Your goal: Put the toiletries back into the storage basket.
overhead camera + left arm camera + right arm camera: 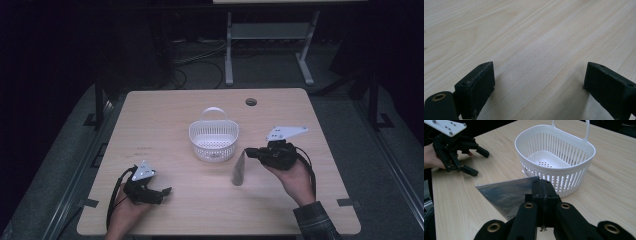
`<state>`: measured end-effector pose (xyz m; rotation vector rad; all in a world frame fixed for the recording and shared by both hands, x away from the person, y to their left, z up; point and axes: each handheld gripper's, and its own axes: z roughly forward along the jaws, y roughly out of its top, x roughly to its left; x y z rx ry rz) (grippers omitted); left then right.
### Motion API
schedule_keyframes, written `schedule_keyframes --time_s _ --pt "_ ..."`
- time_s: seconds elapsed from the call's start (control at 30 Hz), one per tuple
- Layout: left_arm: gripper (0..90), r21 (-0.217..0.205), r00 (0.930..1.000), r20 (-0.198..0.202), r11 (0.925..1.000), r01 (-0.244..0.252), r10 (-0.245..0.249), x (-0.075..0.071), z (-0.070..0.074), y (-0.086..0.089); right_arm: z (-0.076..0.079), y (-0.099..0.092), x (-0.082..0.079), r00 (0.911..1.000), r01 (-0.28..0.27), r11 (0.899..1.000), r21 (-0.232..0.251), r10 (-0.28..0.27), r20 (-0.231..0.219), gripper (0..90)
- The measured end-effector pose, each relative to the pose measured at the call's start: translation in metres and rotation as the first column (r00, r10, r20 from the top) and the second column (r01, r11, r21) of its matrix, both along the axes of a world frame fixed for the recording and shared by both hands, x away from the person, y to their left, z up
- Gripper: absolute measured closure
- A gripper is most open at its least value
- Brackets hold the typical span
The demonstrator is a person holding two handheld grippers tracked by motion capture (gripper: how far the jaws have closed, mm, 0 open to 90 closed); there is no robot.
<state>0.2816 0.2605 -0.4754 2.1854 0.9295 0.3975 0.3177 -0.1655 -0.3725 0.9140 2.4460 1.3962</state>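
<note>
1. Right gripper jaws clamped together on top edge of silver foil pouch, pouch hangs off the table, lifted.
2. Pouch sits just in front of white basket, near it, not inside.
3. Left gripper jaws wide apart, nothing between them, low over bare tabletop at near left.
4. Basket upright mid-table, handle up.

Right hand-held gripper pinches a silvery, probably foil, pouch beside white basket.
</note>
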Motion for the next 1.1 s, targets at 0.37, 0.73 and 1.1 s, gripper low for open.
schedule_keyframes --time_s 0.37,0.73,1.1 --pt "8.8 -0.002 1.0 0.003 1.0 -0.001 0.001 0.0 0.0 0.0 0.002 -0.006 -0.003 1.0 0.002 1.0 0.012 -0.002 -0.001 87.1" --pt "8.8 -0.002 1.0 0.001 1.0 0.0 0.0 0.0 0.0 0.0 0.006 -0.016 -0.018 0.9996 -0.023 1.0 0.011 0.023 -0.017 55.5" --pt "8.8 -0.002 1.0 0.001 1.0 0.0 0.0 0.0 0.0 0.0 0.01 -0.011 -0.025 0.9986 -0.05 0.998 -0.025 0.049 -0.019 25.2"
